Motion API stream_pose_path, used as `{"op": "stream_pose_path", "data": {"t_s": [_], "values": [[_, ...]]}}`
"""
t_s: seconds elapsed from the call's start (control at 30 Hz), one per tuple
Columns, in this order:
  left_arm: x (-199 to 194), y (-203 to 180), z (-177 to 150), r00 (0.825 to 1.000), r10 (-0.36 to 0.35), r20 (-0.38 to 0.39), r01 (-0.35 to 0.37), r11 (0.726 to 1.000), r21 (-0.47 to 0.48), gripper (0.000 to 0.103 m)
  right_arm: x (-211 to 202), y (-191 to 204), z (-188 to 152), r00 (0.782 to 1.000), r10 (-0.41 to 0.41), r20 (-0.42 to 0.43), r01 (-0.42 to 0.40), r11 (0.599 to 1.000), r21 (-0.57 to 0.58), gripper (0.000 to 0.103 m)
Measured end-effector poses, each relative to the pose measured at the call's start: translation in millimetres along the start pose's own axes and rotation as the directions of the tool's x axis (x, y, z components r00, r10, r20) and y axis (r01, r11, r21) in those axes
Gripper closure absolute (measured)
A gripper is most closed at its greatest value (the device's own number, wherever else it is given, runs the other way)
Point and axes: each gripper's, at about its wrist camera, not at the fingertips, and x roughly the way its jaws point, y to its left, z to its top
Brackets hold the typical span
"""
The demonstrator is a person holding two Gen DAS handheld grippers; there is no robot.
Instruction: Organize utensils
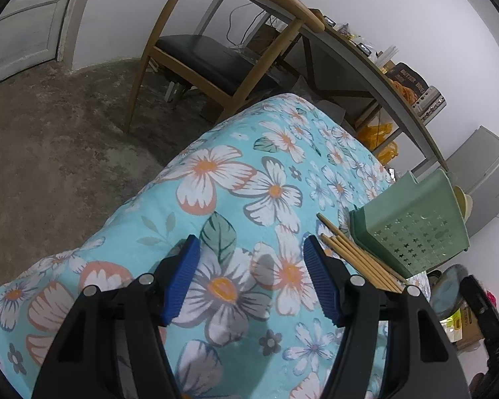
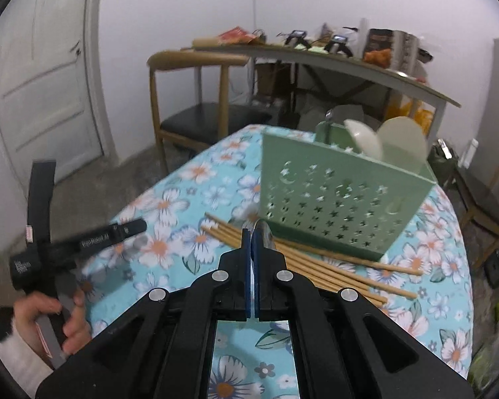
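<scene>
A green utensil holder [image 2: 339,199] with star cut-outs stands on the floral tablecloth [image 2: 183,206]; pale spoons [image 2: 366,139] stick out of its top. Several wooden chopsticks [image 2: 316,259] lie on the cloth in front of it. My right gripper [image 2: 252,232] is shut on a metal utensil [image 2: 264,234] whose shiny end pokes past the fingertips, just above the chopsticks. My left gripper [image 1: 251,249] is open and empty above the cloth, with the chopsticks [image 1: 356,256] and holder [image 1: 415,222] to its right. The left gripper also shows in the right wrist view [image 2: 83,239], held by a hand.
A wooden chair [image 2: 196,106] with a black seat stands beyond the table's far edge. A cluttered grey side table [image 2: 349,63] runs along the back wall. A white door [image 2: 43,83] is at the left. A grey cabinet [image 1: 482,173] stands at the right.
</scene>
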Motion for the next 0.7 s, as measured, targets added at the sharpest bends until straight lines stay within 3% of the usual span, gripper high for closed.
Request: {"op": "stream_pose_path", "data": {"t_s": [0.33, 0.7], "values": [[-0.9, -3.8, -2.7, 1.0, -0.002, -0.001, 0.002, 1.0, 0.012, 0.041, -21.2, -26.1, 24.0, 0.992, -0.058, 0.113, 0.042, 0.989, 0.138, 0.103], [-0.1, -8.3, -6.7, 1.0, 0.005, 0.004, -0.005, 1.0, 0.012, 0.041, -52.4, -41.6, 53.1, 0.981, -0.02, 0.193, -0.016, 0.983, 0.181, 0.103]]}}
